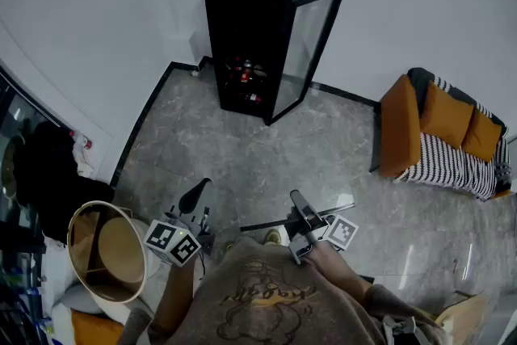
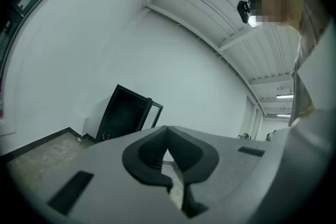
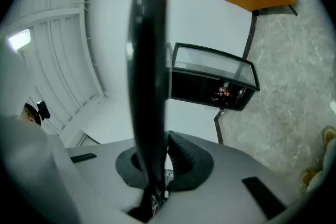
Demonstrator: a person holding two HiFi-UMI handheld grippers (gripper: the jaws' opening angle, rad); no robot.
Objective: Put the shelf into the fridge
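my right gripper pinching the thin dark shelf edge-on, my left gripper pressed together on nothing, fridge at the floor's far edge, glass door open

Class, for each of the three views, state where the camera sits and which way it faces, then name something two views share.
Head view: on the person's head, facing steeply down at the floor, fridge and sofa; shows the torso, left gripper and right gripper.
Left gripper view: along its shut jaws, tilted up toward wall and ceiling; the person's clothing shows.
Right gripper view: rolled sideways, along jaws shut on the shelf.
Shared: all three show the open fridge.
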